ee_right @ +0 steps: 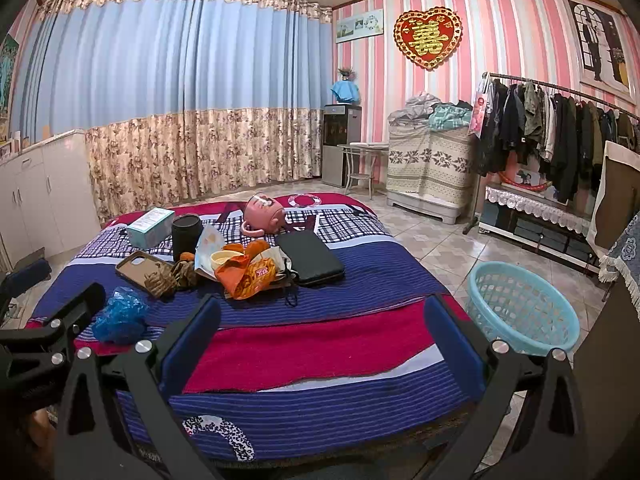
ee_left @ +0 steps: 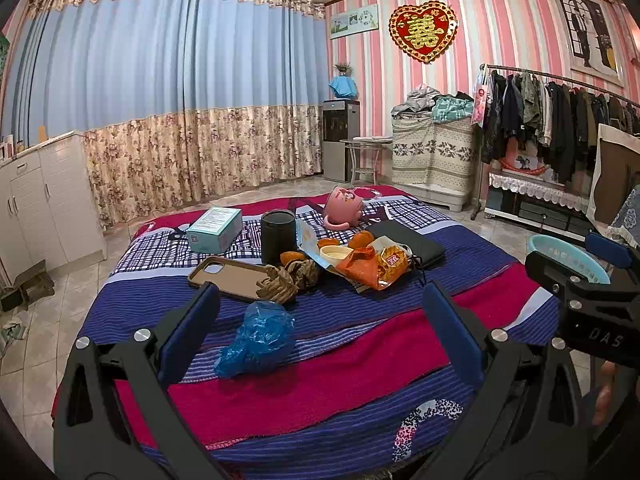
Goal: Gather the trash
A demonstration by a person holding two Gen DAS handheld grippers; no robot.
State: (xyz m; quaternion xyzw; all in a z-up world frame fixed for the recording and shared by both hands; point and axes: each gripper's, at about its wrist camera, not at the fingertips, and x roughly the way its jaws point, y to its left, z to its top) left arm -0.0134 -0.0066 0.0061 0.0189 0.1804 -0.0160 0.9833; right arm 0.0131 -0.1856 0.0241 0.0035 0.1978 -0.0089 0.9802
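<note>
So the trash sits in a heap near the middle of the bed (ee_left: 360,344): an orange snack wrapper (ee_left: 376,266) tangled with a blue-and-white packet (ee_left: 308,240), and, apart from it toward the near left edge, a crumpled blue plastic bag (ee_left: 258,338). Both tools are spread wide and holding nothing; the left tool (ee_left: 320,328) hovers over the near edge with the blue bag just inside its left finger, the right tool (ee_right: 322,340) hangs further right, and the light blue basket (ee_right: 524,312) waits on the floor off the bed's right edge. Risks, as I judge them: the thin bag could slip out of a pinch or drag the blanket up with it. The wrapper pile is worse, because a phone case (ee_left: 232,276), a brown knitted bundle (ee_left: 288,280), a black cylinder (ee_left: 278,236), a small cream tub (ee_left: 336,254) and a black pouch (ee_left: 412,242) lie against it, so a careless grab may take keepers along or scatter the round orange pieces (ee_left: 360,238). Readable writing is scarce: "DAS" on the right tool's body as the left camera sees it, a gold character on the red heart (ee_left: 424,32) on the wall; the wrapper's red logo and the teal box (ee_left: 216,228) label are too small to read.
</note>
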